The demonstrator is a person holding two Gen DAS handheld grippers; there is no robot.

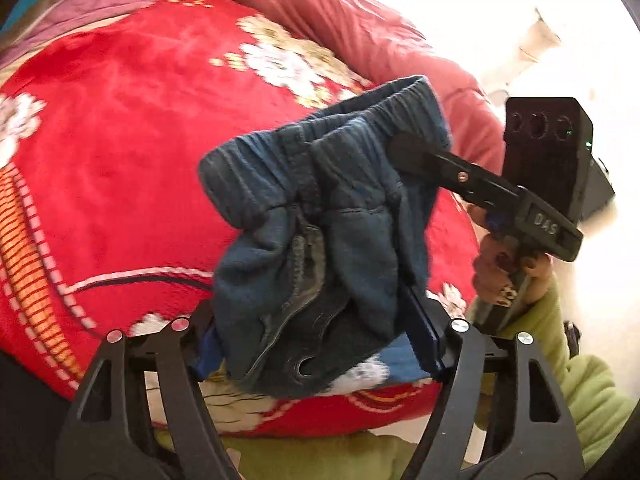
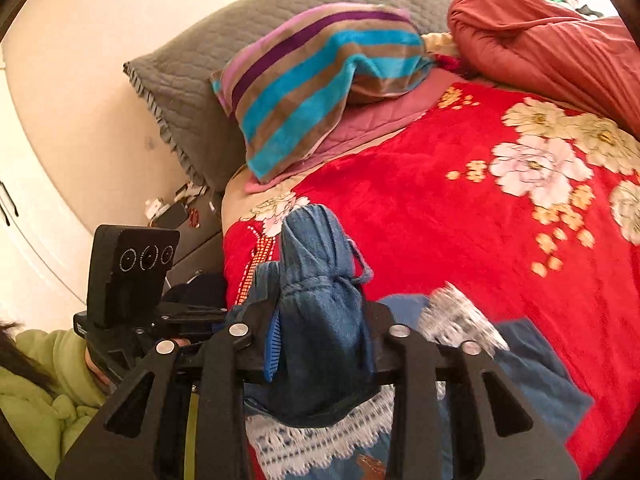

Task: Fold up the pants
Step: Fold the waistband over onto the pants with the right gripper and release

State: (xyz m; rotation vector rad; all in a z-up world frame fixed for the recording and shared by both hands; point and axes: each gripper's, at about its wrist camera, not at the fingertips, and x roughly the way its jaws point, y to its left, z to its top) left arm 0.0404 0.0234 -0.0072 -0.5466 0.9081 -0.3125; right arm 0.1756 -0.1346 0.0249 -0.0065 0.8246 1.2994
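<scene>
The dark blue pants (image 1: 320,208) hang bunched in the air above the bed. In the left wrist view my left gripper (image 1: 316,340) has its blue pads (image 1: 424,332) against both sides of the lower bundle, shut on it. My right gripper (image 1: 404,148) comes in from the right and pinches the elastic waistband (image 1: 384,100) at the top. In the right wrist view my right gripper (image 2: 320,340) is shut on a thick wad of the pants (image 2: 320,280), which hides its right pad. The left tool's camera block (image 2: 132,264) shows at the left.
A red floral blanket (image 2: 440,220) covers the bed. A striped pillow (image 2: 312,80), a grey pillow (image 2: 192,80) and a salmon quilt (image 2: 540,40) lie at its head. Blue cloth with white lace (image 2: 532,368) lies under my right gripper. A green-sleeved hand (image 1: 508,272) holds the right tool.
</scene>
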